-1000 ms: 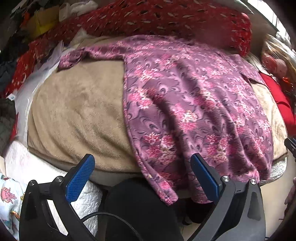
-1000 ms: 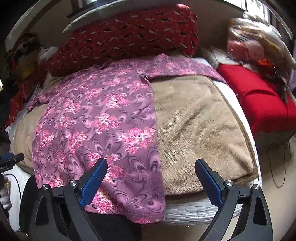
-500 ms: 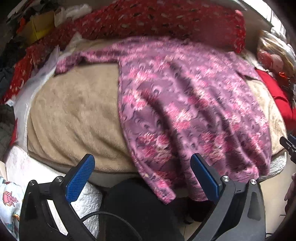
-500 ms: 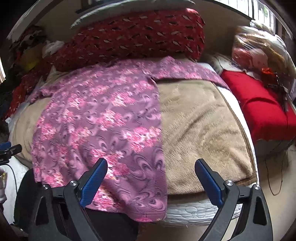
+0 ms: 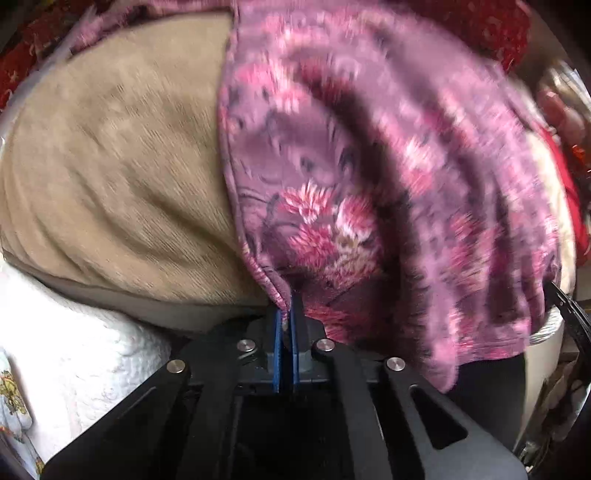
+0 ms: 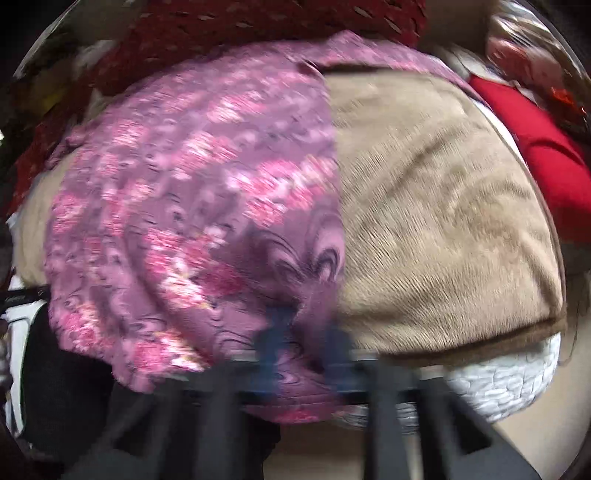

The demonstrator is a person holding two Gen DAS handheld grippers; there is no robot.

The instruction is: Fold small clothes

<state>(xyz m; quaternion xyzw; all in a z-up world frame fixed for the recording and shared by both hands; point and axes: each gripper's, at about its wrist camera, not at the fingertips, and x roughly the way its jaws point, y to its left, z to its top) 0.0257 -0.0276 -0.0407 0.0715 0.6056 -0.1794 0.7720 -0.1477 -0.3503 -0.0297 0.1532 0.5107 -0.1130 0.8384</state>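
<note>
A purple floral garment [image 5: 369, 155] lies spread over a tan blanket [image 5: 110, 166] on a bed. My left gripper [image 5: 284, 317] is shut on the garment's near left hem corner, with cloth pinched between the blue pads. In the right wrist view the garment [image 6: 192, 206] covers the left half of the tan blanket [image 6: 443, 221]. My right gripper [image 6: 306, 339] is at the garment's near right hem corner. Its blue pads are blurred, a narrow gap apart, with cloth between them.
A white quilted mattress edge [image 5: 92, 350] runs under the blanket, also seen in the right wrist view [image 6: 498, 380]. A red patterned pillow [image 6: 258, 33] lies at the far end. A red cloth [image 6: 543, 155] sits at the right.
Both grippers were open and back from the bed. They have moved forward to the near hem. The left has shut on the hem corner; the right's jaws have come nearly together around cloth.
</note>
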